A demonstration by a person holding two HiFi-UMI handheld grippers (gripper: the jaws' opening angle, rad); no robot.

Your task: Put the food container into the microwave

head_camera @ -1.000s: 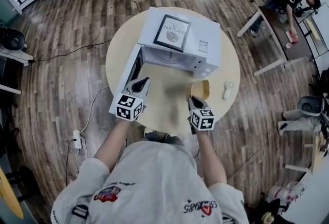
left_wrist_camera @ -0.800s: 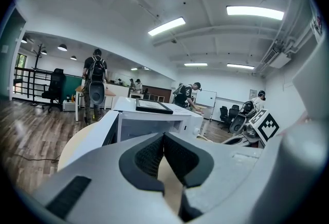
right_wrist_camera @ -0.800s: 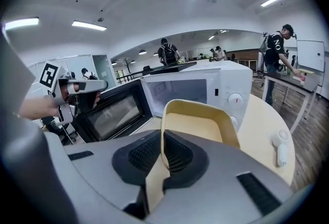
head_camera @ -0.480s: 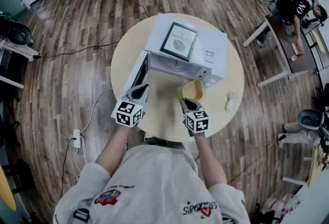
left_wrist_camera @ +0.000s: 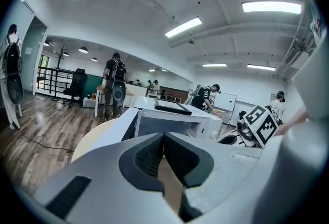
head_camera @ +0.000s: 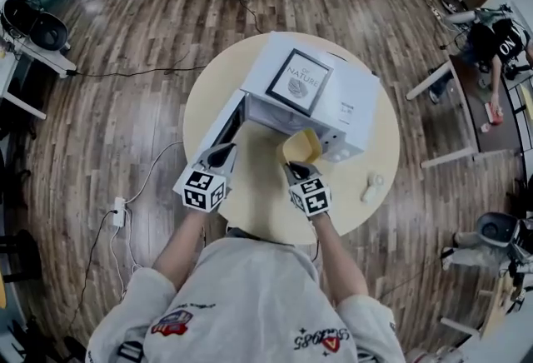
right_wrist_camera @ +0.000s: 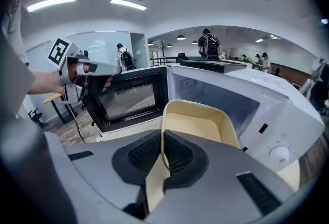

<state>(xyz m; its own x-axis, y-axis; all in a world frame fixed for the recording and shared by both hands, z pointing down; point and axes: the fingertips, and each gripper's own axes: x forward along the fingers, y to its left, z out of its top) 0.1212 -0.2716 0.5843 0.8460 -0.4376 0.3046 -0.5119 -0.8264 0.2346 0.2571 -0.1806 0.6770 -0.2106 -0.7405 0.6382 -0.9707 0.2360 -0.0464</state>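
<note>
**Food container** (right_wrist_camera: 203, 124): shallow, pale yellow, open-topped, appearing empty. Being held over the table (head_camera: 254, 199), just in front of the microwave (head_camera: 337, 99) cavity, not yet inside. Door (head_camera: 221, 124) standing open at the left.

**Right gripper** (right_wrist_camera: 163, 152): pinching the container's near wall, pads closed on it, one inside and one outside.

**Left gripper** (left_wrist_camera: 163, 152): jaws meeting on nothing, hovering beside the door.

**Handling, as judged:** looking light and fairly stiff, probably plastic. Thin, smooth wall risking slipping or pivoting under a one-edge pinch, with the far end sagging.

**Hold:** taking the middle of the near wall, seating it deep in the pads, keeping the base level while entering.
</note>
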